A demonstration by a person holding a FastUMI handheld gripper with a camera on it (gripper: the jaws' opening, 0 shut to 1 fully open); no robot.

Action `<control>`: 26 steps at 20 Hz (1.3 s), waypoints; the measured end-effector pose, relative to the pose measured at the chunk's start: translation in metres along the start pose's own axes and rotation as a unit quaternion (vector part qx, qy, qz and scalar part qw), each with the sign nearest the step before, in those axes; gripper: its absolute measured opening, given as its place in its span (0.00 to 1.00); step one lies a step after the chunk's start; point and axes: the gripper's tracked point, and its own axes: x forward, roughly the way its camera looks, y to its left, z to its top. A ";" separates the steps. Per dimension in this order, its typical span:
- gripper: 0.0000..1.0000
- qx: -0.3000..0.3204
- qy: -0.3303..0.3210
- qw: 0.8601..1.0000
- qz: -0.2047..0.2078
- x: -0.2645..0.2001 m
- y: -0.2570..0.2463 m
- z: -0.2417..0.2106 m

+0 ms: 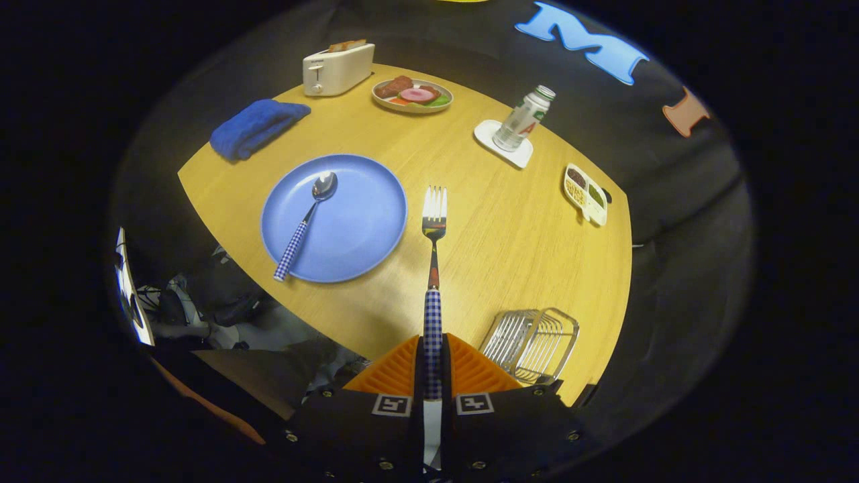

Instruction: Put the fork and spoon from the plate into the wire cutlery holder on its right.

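Observation:
My gripper (433, 359) is shut on the checked handle of the fork (434, 221), which sticks out straight ahead of the fingers, tines forward, held above the wooden table. The blue plate (372, 215) lies to the left of the fork, and the spoon (305, 225) with a matching checked handle rests on it, bowl away from me. The wire cutlery holder (531, 343) stands just right of my fingers near the table's front edge.
On the round wooden table (510, 235) beyond the fork are a folded blue cloth (256, 127), a white toaster (337, 68), a plate of food (413, 94), a bottle on a white coaster (521, 121) and a small divided dish (586, 193).

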 end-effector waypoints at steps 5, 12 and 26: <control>0.10 0.025 0.050 0.998 -0.025 -0.034 -0.060 -0.041; 0.10 0.023 0.154 0.988 -0.018 -0.041 -0.107 -0.101; 0.10 -0.084 0.299 0.950 0.003 0.003 -0.124 -0.092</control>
